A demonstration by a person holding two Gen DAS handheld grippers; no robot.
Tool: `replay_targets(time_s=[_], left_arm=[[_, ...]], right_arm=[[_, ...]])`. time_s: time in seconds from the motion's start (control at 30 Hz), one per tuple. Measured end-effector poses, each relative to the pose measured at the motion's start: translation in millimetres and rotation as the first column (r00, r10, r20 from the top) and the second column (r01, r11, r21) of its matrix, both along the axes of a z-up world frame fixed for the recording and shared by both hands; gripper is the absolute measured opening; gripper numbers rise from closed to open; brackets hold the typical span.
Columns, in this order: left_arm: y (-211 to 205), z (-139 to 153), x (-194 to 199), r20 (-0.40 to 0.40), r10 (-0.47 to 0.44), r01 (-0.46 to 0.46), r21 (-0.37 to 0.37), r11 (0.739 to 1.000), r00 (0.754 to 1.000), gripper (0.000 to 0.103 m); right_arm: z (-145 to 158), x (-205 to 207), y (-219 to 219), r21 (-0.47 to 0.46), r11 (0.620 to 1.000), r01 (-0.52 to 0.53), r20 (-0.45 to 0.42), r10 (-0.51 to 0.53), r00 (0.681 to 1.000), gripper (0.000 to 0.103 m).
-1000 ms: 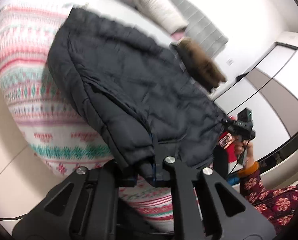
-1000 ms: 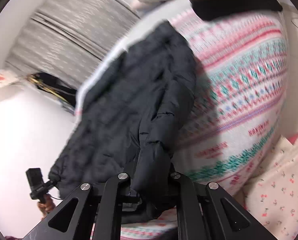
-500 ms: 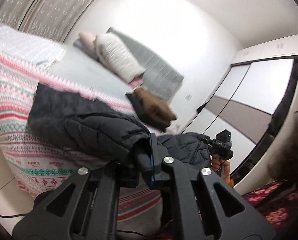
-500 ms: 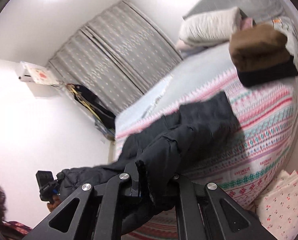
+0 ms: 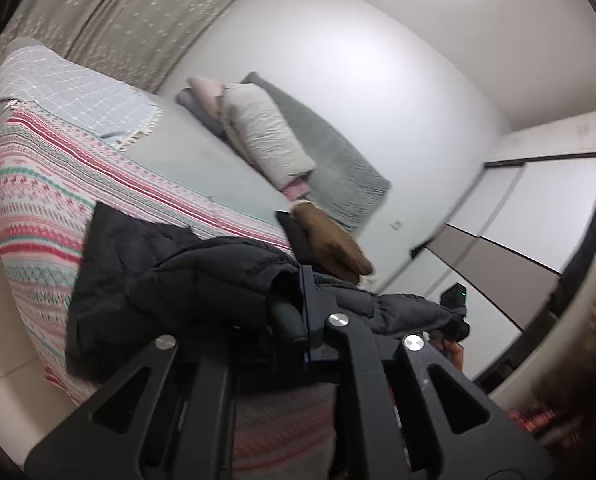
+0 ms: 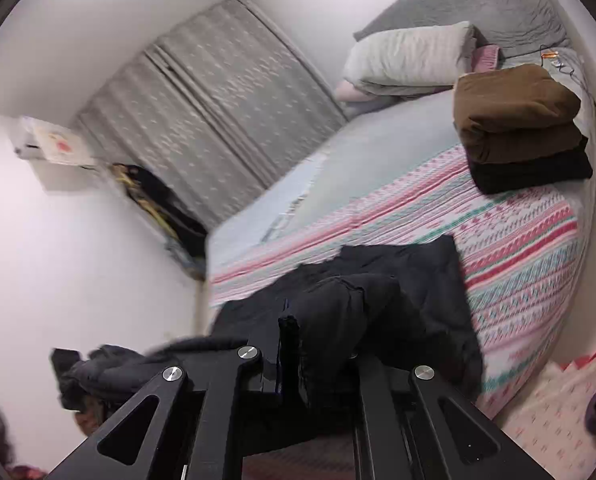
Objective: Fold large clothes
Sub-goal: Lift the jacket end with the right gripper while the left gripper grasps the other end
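The left gripper [image 5: 298,320] is clamped shut on a fold of the black jacket [image 5: 170,280], and the right gripper [image 6: 294,344] is likewise closed tight on another fold of it [image 6: 378,304]. The jacket hangs between the two grippers, bunched at each; its far part drapes on the near edge of the bed, over the striped blanket [image 5: 38,200]. Each view shows the other gripper past the jacket: the left view has it at lower right [image 5: 454,308], the right view at lower left [image 6: 64,364]. Farther back lie a folded stack [image 6: 518,124] of brown and black clothes, a pillow [image 6: 410,56] and the grey headboard [image 6: 478,4]. Only the left view shows the wardrobe [image 5: 538,216]. Only the right view shows the patterned floor mat [image 6: 550,412], and it shows the stack's layers clearly. The curtain [image 6: 226,112] appears in both views.
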State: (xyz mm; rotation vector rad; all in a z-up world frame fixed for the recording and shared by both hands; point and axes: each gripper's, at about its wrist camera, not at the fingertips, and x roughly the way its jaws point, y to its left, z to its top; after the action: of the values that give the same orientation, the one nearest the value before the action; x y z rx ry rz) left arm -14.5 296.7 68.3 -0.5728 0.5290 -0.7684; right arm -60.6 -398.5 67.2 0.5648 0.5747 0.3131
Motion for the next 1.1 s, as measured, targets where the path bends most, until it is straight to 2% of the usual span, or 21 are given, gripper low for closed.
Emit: replay_targets(time_s=[0.17, 0.3, 0.37, 0.53, 0.67, 0.7, 0.77, 0.8, 0.83, 0.9, 0.93, 1.0, 1.1], left_arm=[[-8, -22, 88, -0.125, 0.069, -0.068, 0.011, 0.998, 0.990, 0.011], [-18, -62, 153, -0.231, 0.151, -0.129, 0.106, 0.986, 0.961, 0.011], [-24, -94, 183, -0.294, 0.187, -0.146, 0.157, 0.977, 0.937, 0.011], [-27, -151, 214, -0.377, 0.206, -0.149, 0.174, 0.973, 0.903, 0.013], [-26, -159, 215, -0.379, 0.195, -0.146, 0.156, 0.977, 0.904, 0.014], [-26, -157, 213, -0.377, 0.196, -0.143, 0.162, 0.976, 0.905, 0.016], [-31, -145, 208, -0.366, 0.202, -0.132, 0.207, 0.969, 0.908, 0.029], [-32, -140, 206, -0.361, 0.205, -0.127, 0.226, 0.966, 0.910, 0.048], [-34, -131, 199, -0.341, 0.214, -0.128, 0.258, 0.958, 0.915, 0.064], [-38, -113, 183, -0.269, 0.239, -0.147, 0.321, 0.936, 0.933, 0.072], [-43, -102, 170, -0.211, 0.245, -0.151, 0.383, 0.911, 0.946, 0.074], [-52, -92, 157, -0.150, 0.242, -0.145, 0.477, 0.867, 0.959, 0.075], [-78, -87, 130, -0.076, 0.170, -0.084, 0.633, 0.769, 0.983, 0.075]], right_arm=[[-27, 83, -10, -0.001, 0.999, 0.054, -0.060, -0.054, 0.997, 0.009], [-61, 141, -11, -0.025, 0.997, 0.069, -0.135, -0.072, 0.988, 0.010], [-80, 163, -10, -0.056, 0.996, 0.076, -0.173, -0.085, 0.981, 0.010], [-141, 205, -15, -0.071, 0.995, 0.071, -0.266, -0.088, 0.960, 0.014], [-162, 209, -16, -0.060, 0.996, 0.070, -0.277, -0.084, 0.957, 0.018], [-162, 208, -16, -0.060, 0.996, 0.068, -0.277, -0.082, 0.957, 0.020], [-157, 203, -16, -0.080, 0.995, 0.064, -0.278, -0.085, 0.957, 0.025], [-153, 199, -16, -0.091, 0.994, 0.061, -0.276, -0.084, 0.958, 0.030], [-147, 194, -15, -0.106, 0.993, 0.057, -0.272, -0.084, 0.959, 0.034], [-136, 182, -13, -0.133, 0.990, 0.049, -0.257, -0.082, 0.963, 0.053], [-129, 174, -12, -0.149, 0.988, 0.041, -0.240, -0.076, 0.968, 0.056], [-119, 158, -8, -0.191, 0.981, 0.020, -0.215, -0.061, 0.975, 0.061], [-112, 140, 6, -0.256, 0.966, -0.033, -0.216, -0.024, 0.976, 0.062]])
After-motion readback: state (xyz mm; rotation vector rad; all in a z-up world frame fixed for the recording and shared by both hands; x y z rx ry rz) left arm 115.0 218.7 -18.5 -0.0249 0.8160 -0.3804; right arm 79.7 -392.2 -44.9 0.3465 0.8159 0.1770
